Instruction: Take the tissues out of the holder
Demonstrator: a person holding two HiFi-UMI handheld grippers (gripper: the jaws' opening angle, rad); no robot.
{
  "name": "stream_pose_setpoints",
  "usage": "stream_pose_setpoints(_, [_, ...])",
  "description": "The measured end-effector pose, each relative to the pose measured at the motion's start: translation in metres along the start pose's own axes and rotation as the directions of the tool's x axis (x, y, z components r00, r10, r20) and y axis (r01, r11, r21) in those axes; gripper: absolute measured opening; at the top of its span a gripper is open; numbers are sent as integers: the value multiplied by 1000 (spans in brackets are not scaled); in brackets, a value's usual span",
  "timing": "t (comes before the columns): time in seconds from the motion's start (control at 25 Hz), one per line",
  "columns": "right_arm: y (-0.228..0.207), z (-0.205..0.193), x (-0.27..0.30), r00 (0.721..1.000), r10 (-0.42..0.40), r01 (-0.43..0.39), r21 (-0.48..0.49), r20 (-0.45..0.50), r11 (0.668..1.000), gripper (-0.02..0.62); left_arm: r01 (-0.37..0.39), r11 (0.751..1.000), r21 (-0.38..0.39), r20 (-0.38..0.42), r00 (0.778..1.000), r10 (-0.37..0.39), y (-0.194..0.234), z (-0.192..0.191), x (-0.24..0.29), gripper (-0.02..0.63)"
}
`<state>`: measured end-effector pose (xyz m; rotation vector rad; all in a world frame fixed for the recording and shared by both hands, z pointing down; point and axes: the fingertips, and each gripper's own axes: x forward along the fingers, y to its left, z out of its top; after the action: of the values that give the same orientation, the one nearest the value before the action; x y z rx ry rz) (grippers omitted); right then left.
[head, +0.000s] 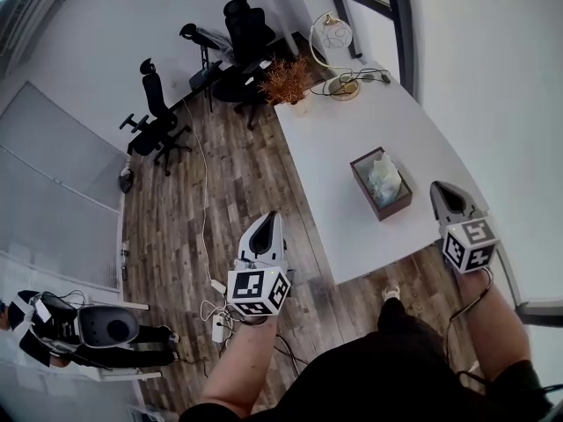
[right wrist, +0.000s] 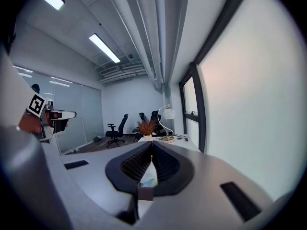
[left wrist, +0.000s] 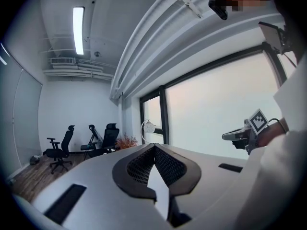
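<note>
White table (head: pixel 339 152), brown tissue holder (head: pixel 395 206), dried plant (head: pixel 286 79), curved lamp (head: pixel 337 33)

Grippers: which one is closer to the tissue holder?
The right gripper, at the white table's near corner beside the tissue holder; the left gripper hangs over the wood floor.

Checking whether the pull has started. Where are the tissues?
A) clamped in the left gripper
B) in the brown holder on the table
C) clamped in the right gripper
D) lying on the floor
B: the tissues sit in the brown holder on the white table, while the left gripper and the right gripper are both shut, empty and apart from it.
</note>
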<state>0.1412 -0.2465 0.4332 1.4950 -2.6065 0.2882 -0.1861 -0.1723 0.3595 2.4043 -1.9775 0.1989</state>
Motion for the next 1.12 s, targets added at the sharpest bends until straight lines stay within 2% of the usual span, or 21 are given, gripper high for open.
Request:
stream_pose_setpoints(0.32, [-28,-15,73,996,42,-43,-10,-77,999,6,-19,999,-35,-18,1000,19,9,-7,86,8])
stream_pose_setpoints(0.6, [-25,-20,110,992,70,-75,-41,-108,996,6,-20,1000,9,-22,1000,20,15,-5,133,8])
stream_pose_setpoints(0.8, [-14,-29,130,988,54,-59,-38,-142,998,6,18,1000,7,-24,1000,-18,27,-7,149,8])
stream_pose_setpoints(1.12, [1,-52,135,983,7,-15,-43,-186,999,6,88,996,-33,-81,993,-91,38,-49,164,8])
